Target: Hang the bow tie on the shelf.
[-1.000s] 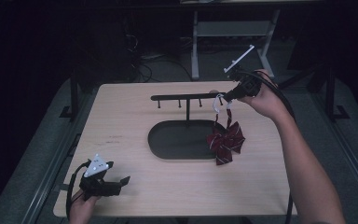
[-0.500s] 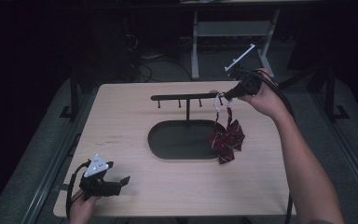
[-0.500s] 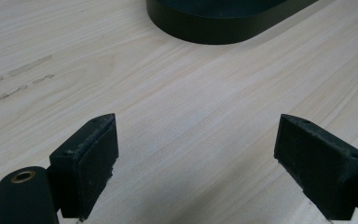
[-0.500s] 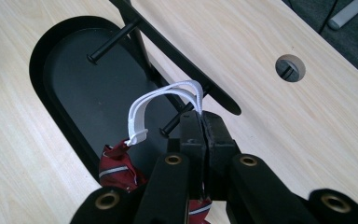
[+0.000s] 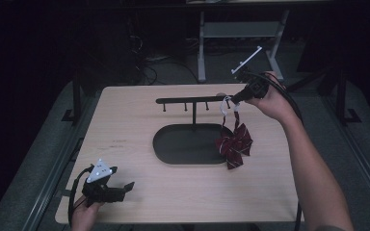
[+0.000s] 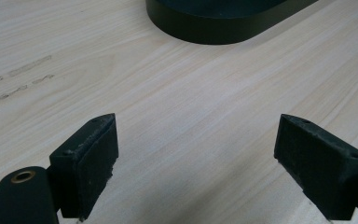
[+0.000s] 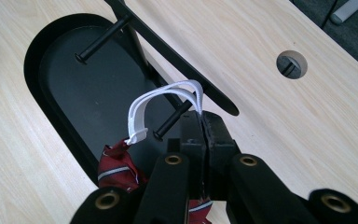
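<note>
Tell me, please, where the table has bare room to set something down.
The table is bare along its left side, between the black stand and the left gripper, and along the front edge right of that gripper. It is crowded at the stand's right end, where the right gripper holds the bow tie by its white strap.

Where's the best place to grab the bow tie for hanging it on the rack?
By the white elastic loop, as the right tongs hold it now: pinched at its top, coming from above and from the rack's open end. The loop stands open beside a peg while the red bow dangles below.
</note>
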`<action>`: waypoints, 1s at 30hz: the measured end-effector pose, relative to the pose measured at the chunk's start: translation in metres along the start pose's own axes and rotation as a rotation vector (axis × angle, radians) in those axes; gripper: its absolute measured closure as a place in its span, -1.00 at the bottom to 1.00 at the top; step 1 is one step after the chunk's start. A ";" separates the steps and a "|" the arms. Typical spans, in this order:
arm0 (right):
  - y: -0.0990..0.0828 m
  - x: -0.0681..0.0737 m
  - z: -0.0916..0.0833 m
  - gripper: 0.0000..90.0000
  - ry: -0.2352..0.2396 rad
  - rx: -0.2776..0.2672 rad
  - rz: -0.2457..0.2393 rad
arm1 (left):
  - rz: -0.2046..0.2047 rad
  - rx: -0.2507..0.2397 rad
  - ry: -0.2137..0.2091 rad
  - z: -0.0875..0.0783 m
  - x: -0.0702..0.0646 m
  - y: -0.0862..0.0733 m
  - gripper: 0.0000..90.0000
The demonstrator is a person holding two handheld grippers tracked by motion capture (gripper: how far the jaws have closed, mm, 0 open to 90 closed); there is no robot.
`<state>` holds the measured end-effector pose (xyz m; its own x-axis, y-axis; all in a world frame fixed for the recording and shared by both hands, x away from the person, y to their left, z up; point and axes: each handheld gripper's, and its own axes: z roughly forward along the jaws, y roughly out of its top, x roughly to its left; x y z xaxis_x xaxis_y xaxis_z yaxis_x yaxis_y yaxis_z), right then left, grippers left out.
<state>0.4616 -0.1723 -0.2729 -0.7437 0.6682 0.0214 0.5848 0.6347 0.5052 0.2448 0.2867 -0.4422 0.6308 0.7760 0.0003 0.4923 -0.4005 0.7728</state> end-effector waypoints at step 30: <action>-0.004 -0.002 0.006 0.87 0.013 0.007 0.008 | -0.001 -0.002 0.000 0.000 0.000 0.000 -0.70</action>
<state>0.4629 -0.1740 -0.2801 -0.7428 0.6685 0.0365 0.5932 0.6320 0.4986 0.2447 0.2864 -0.4424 0.6302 0.7765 -0.0002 0.4920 -0.3991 0.7737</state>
